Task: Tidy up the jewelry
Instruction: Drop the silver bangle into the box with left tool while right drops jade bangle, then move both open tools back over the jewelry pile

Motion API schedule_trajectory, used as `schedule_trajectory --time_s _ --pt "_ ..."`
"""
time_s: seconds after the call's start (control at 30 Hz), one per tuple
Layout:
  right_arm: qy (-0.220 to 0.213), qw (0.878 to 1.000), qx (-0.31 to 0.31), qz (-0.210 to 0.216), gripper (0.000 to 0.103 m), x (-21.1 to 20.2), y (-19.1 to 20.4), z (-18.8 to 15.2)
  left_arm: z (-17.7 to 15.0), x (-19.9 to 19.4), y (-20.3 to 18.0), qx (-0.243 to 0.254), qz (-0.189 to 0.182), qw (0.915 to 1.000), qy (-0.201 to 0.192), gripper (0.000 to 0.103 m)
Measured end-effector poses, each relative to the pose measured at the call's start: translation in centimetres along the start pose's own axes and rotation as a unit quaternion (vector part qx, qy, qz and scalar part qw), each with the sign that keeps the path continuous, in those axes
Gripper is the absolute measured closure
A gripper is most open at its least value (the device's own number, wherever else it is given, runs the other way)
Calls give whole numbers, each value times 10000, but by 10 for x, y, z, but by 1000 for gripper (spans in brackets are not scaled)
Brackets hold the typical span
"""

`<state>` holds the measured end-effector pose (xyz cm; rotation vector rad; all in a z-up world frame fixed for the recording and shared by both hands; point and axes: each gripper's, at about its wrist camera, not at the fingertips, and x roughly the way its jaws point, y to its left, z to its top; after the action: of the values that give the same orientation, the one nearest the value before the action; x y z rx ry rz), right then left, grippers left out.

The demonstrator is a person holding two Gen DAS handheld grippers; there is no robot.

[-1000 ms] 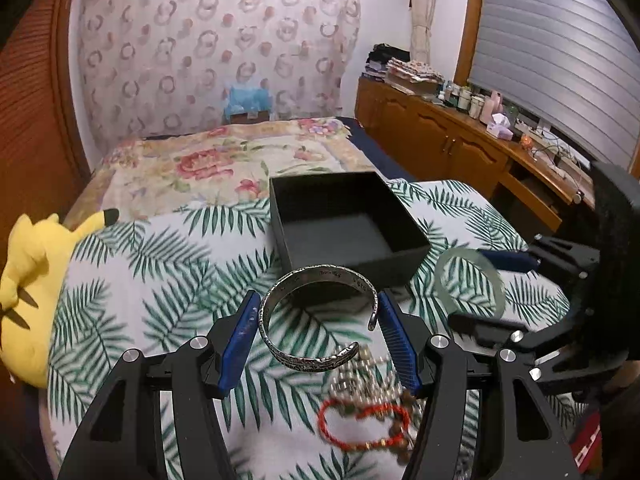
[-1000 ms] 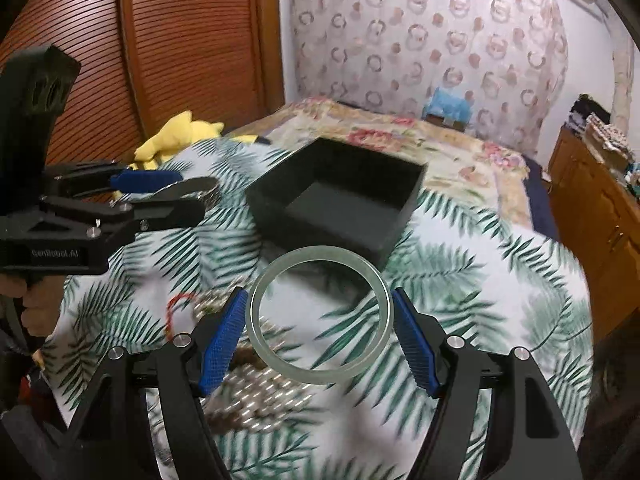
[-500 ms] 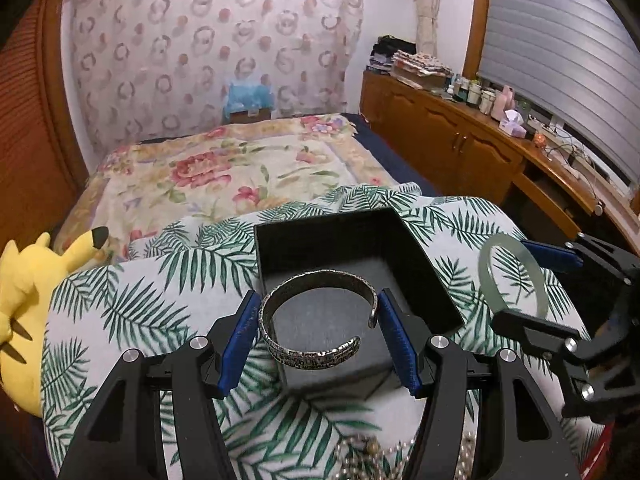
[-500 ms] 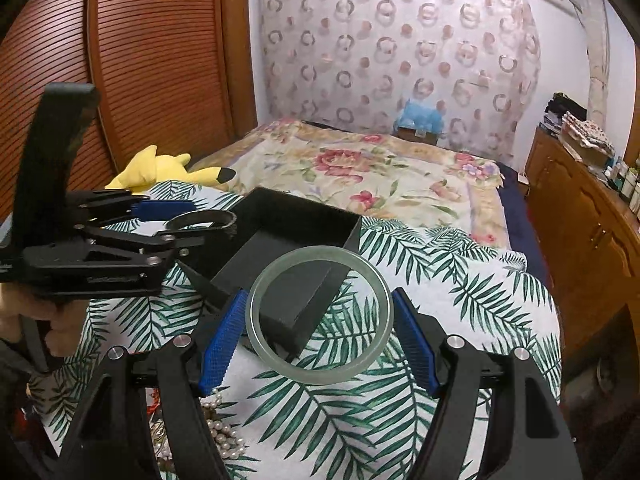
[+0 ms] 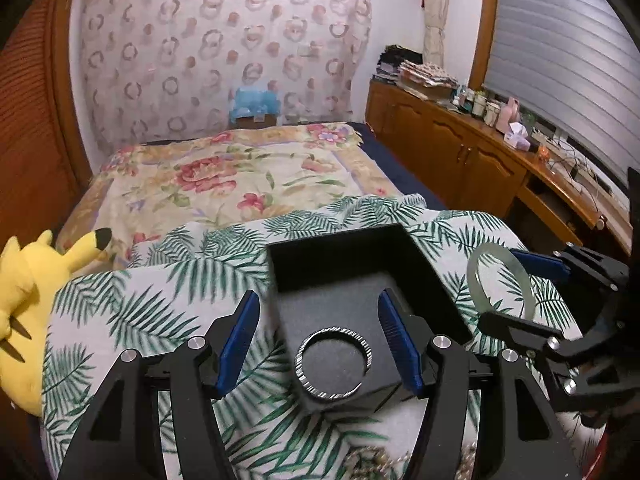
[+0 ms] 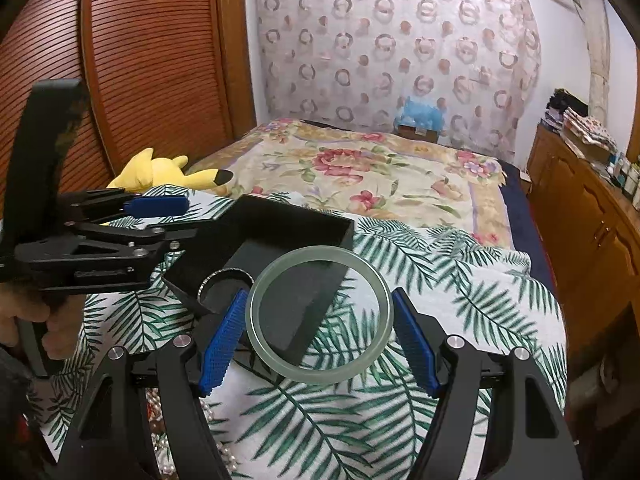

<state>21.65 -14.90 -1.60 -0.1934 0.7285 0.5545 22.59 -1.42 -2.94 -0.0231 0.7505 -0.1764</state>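
A silver cuff bracelet [image 5: 333, 361], an open ring with a hatched, engraved band and a gap at about 3 o'clock, lies flat on the grey padded floor of the black box [image 5: 420, 264], near the box's 6 o'clock corner in the left wrist view. The left claw [image 5: 320, 340] hangs over it with its blue-padded fingers [image 5: 240, 336] spread wide and touching nothing; the cuff sits free between and below them.

The box is square, lidless and matte black, resting on a palm-leaf cloth [image 5: 152, 304] spread over the bed. In the right wrist view the cuff [image 6: 224, 276] shows only as a thin arc at the box's near edge.

The right claw [image 6: 320, 332] is clamped on a pale green jade-like bangle [image 6: 320, 376], a smooth, translucent closed ring, thick-walled, held across its width by both blue pads and raised above the cloth at the box's 4 o'clock side. From the left wrist view the bangle [image 5: 524, 296] appears edge-on at 3 o'clock.

Pearl strands [image 6: 216, 448] lie heaped on the cloth at 7 o'clock. A yellow plush toy [image 5: 24, 300] rests at 9 o'clock.
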Motion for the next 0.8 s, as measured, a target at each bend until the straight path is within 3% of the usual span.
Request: schedule_trajectory --time_s 0.3,0.57,0.8 --pt "58 9991 -386 134 28 32 32 14 -27 -30 28 -55 298 9994 -187 37" --pt "232 9990 -349 129 28 56 36 20 -62 -40 42 -160 284 9995 -43 36" --pt "159 9993 -235 252 27 49 35 17 -85 -46 38 -160 197 9997 39 36"
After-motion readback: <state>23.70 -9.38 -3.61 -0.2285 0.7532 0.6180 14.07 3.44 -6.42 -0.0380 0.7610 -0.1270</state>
